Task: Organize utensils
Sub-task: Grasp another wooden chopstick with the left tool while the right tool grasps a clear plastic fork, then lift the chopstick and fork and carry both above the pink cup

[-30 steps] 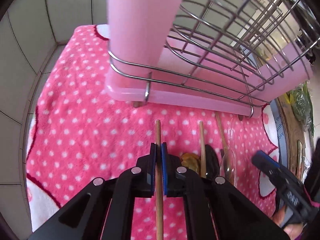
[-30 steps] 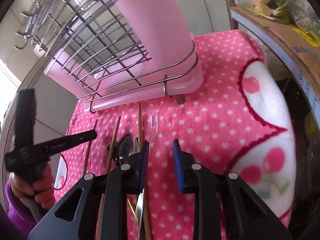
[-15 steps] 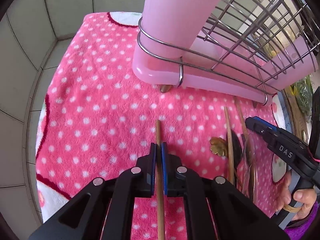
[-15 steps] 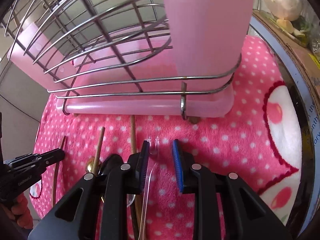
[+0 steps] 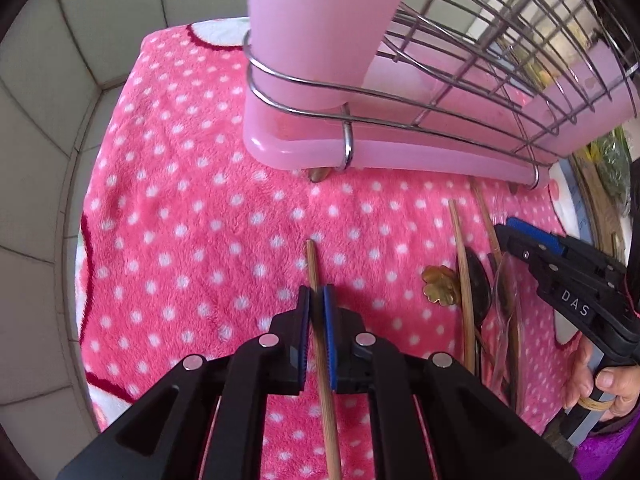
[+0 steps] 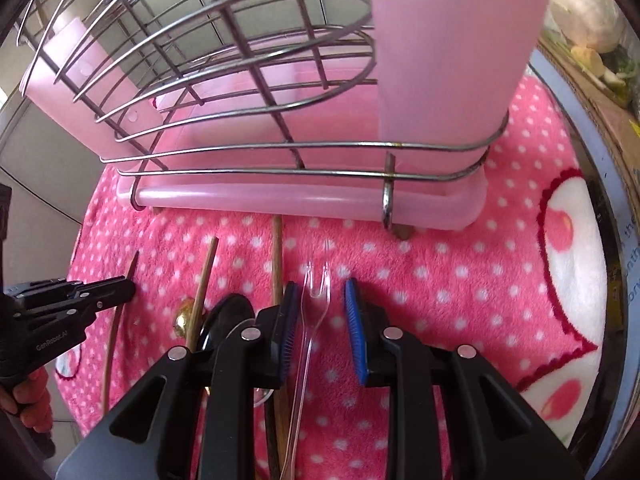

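My left gripper is shut on a wooden chopstick, whose tip pokes out ahead over the pink dotted towel. My right gripper is open, its jaws on either side of a clear plastic fork lying on the towel. Left of the fork lie more wooden chopsticks, a dark spoon and a gold-ended utensil. The pink utensil cup stands in the wire dish rack ahead. The right gripper also shows in the left wrist view.
The rack sits on a pink drip tray on the towel. Tiled wall runs along the left. A cardboard box with vegetables stands at the right edge.
My right gripper has moved in so that the clear fork now lies between its open jaws. My left gripper, still holding the chopstick, has shifted left and the rack has slid right in its view.
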The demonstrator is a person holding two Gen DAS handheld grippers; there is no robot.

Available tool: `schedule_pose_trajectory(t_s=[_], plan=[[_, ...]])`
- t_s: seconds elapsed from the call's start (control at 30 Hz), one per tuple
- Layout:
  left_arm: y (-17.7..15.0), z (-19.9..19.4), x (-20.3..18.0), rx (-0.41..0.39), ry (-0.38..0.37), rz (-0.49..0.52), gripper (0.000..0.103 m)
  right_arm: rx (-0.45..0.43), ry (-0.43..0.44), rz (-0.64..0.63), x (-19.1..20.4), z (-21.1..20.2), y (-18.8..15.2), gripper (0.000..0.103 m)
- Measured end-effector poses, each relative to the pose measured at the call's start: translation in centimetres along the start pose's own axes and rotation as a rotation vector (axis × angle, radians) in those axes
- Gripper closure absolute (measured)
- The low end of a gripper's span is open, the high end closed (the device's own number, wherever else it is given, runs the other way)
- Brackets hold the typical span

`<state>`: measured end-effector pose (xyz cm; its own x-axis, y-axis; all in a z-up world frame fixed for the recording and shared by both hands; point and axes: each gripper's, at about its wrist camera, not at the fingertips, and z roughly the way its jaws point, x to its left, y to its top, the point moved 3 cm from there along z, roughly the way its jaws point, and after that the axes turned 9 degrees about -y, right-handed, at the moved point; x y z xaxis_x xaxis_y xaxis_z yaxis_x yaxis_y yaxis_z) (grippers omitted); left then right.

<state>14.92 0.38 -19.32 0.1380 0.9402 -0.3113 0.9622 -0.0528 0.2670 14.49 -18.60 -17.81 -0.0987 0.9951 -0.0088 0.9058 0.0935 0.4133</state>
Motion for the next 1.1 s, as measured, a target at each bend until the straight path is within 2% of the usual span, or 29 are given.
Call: schedule_pose_trajectory(t_s=[0.1, 0.27, 0.53, 0.77, 0.8, 1.0, 1.1], plan=[[0.2, 0.2, -0.9, -0.005, 0.030, 0.036, 0.097, -0.025, -0.011, 0.012, 0.1, -0.1, -0.3, 0.089], [0.0, -0.8, -1.1, -0.058, -0.022, -0.009, 0.099, -0.034, 0.080, 0.105, -1.4, -1.2, -1.3, 0.089], [-1.0, -6.5, -1.1, -0.269, -0.099, -0.005, 0.099, -0.192, 0.164, 0.197, -4.8, -6.4, -2.6, 0.090], [-2.3, -11.1, -0.5, -0.426, -0.178, -0.033, 0.099, -0.343, 0.197, 0.233, -7.5, -10.8, -3.8, 0.091], [-2.4, -11.8, -0.5, -0.451, -0.188, -0.031, 0.099, -0.359, 0.200, 0.237, -7.8, -11.4, -4.0, 0.099], [-3.0, -15.2, -1.3, -0.572, -0.246, -0.021, 0.099, -0.415, 0.184, 0.248, -8.5, -13.1, -4.8, 0.099], [-3.2, -16.4, -1.5, -0.609, -0.265, -0.018, 0.099, -0.433, 0.209, 0.266, -8.7, -13.9, -5.1, 0.099]])
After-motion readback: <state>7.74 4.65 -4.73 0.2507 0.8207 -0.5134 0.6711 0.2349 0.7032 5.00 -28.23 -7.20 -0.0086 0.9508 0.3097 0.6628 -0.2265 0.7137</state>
